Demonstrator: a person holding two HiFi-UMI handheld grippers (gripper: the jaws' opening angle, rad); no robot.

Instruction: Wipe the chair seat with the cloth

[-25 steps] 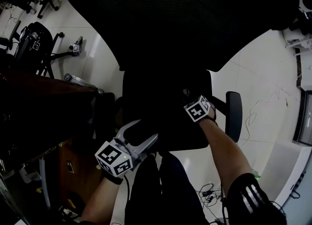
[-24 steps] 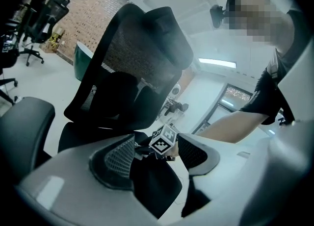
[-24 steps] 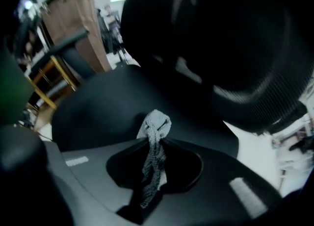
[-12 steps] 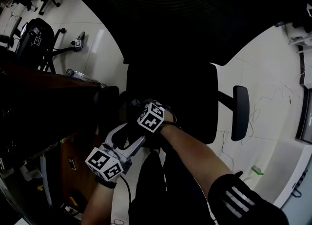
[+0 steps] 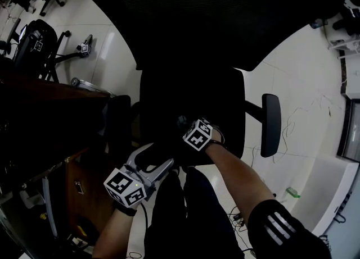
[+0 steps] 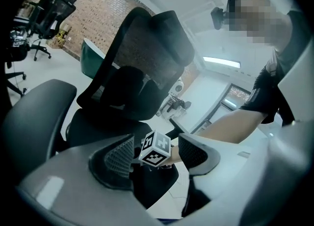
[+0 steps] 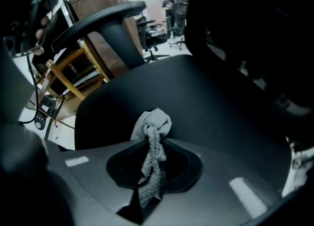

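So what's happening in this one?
A person holding a gripper in each hand is working on a black office chair's seat. The right gripper has its jaws shut on a grey cloth, bunched down at the seat near its front. The left gripper hangs by the seat's front left corner, jaws apart, holding nothing.

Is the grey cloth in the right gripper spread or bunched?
Bunched: the grey knitted cloth hangs as a twisted strand with a balled end, pinched in the right gripper over the black chair seat.
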